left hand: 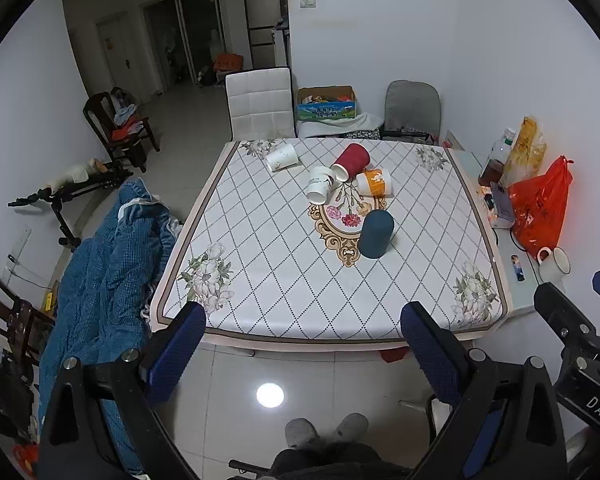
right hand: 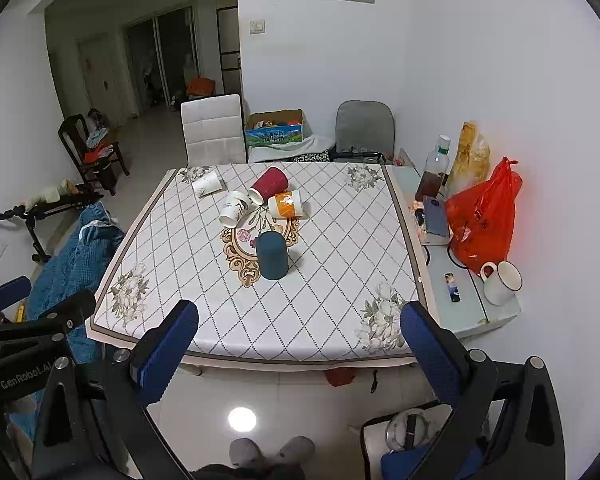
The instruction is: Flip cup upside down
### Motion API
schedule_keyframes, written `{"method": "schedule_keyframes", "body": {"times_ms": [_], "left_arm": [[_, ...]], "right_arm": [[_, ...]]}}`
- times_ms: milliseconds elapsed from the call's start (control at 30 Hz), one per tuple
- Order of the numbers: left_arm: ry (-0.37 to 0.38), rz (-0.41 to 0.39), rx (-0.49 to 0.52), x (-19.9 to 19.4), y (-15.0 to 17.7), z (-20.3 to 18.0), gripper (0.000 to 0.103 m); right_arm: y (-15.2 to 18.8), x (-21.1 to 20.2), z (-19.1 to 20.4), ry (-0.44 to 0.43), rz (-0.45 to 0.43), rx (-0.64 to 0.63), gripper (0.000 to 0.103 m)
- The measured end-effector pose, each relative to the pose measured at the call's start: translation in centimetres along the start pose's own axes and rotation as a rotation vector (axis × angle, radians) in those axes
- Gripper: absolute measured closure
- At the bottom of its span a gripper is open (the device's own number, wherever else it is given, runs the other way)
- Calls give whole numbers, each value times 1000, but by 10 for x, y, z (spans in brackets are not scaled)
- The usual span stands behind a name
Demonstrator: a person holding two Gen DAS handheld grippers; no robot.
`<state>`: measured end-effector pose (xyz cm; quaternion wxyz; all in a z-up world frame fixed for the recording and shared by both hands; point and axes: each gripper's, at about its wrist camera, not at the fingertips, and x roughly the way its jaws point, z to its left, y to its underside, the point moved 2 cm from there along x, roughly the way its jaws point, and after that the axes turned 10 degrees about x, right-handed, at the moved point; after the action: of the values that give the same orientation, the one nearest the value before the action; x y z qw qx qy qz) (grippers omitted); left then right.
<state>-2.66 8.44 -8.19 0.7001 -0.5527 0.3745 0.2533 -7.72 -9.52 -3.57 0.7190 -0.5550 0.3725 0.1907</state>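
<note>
Left wrist view: left gripper held off the near table edge, jaws spread wide, nothing between them. Table fills the middle. Blue cup at about 1 o'clock from the jaws, well apart, standing on end with its closed end up, so likely already inverted. Beyond it at 12 o'clock, four cups on their sides: red cup, orange cup, and two white ones, long axes roughly flat on the cloth. "DAS" reads on the other tool at 4 o'clock.

Right wrist view: right gripper also released, empty. Blue cup at 11 o'clock, the cluster farther at 11–12. Either hand looks about equally near; I'd judge a lying cup is next. "GenRobot.AI" partly legible at 9 o'clock.
</note>
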Motion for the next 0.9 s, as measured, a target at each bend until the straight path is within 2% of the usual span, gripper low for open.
{"method": "schedule_keyframes", "body": {"times_ms": [900], "left_arm": [[-20,-22,-4,6,-22,2,3]], "right_arm": [[-7,9,-1,-10,-2,12,0]]}}
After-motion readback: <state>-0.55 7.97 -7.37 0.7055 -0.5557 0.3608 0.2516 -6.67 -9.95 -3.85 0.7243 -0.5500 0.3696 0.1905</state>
